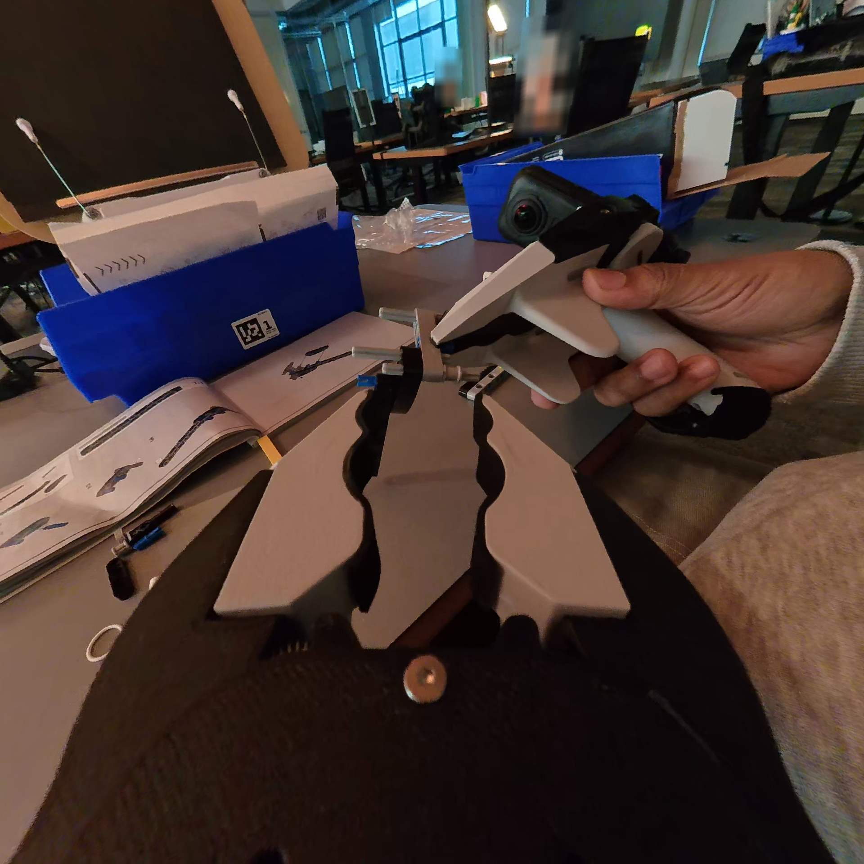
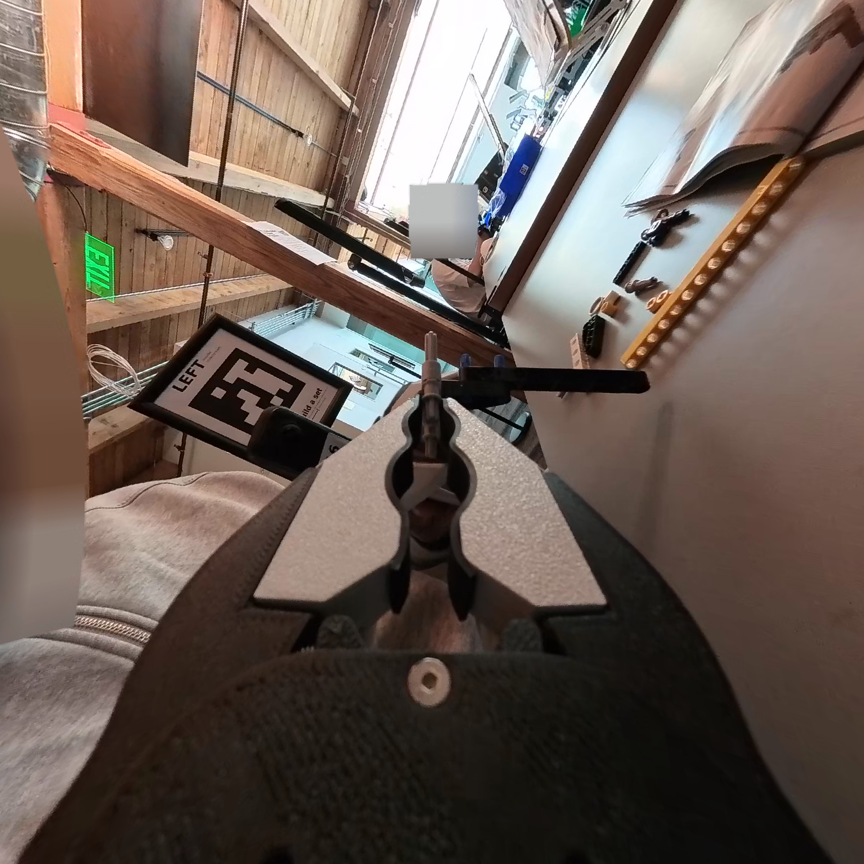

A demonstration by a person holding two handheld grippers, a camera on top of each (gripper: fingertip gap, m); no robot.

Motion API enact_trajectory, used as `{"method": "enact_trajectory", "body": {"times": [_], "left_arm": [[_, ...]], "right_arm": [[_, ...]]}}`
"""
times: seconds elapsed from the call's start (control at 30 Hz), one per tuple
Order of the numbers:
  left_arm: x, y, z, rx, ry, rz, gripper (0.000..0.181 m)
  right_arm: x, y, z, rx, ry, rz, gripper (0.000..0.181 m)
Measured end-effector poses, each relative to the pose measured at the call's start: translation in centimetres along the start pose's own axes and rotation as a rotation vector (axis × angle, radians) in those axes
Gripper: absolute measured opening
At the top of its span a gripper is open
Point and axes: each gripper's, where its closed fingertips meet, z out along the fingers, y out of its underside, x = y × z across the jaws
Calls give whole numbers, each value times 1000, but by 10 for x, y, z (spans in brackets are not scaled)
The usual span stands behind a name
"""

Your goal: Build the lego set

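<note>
In the left wrist view a small lego assembly [image 1: 423, 362] of grey axles, a black beam and blue pins sits between my left gripper's [image 1: 428, 397] fingertips, which close on it from both sides. My right gripper [image 1: 435, 339], held by a hand, comes in from the right with its tips pinched on the assembly's grey part. In the right wrist view my right gripper [image 2: 431, 411] is shut on a grey axle piece [image 2: 430, 374]. A black beam [image 2: 551, 381] with blue pins sticks out to the right of the axle.
An open instruction booklet [image 1: 140, 444] lies on the grey table [image 1: 56, 654], with a blue bin [image 1: 201, 318] behind it. Loose small parts [image 1: 140, 537] and a white ring [image 1: 100, 643] lie near the front left. A long yellow beam [image 2: 710, 262] and small parts [image 2: 631, 262] lie on the table.
</note>
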Motion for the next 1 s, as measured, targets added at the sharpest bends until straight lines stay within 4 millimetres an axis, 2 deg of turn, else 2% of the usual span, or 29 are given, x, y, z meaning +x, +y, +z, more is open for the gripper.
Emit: {"method": "enact_trajectory", "body": {"times": [0.03,1.0], "left_arm": [[0,1,0,-2,-1,-2,39],[-2,6,0,-16,0,-70,48]], "right_arm": [[0,0,0,0,0,0,5],[3,-1,-1,-3,14,-12,5]]}}
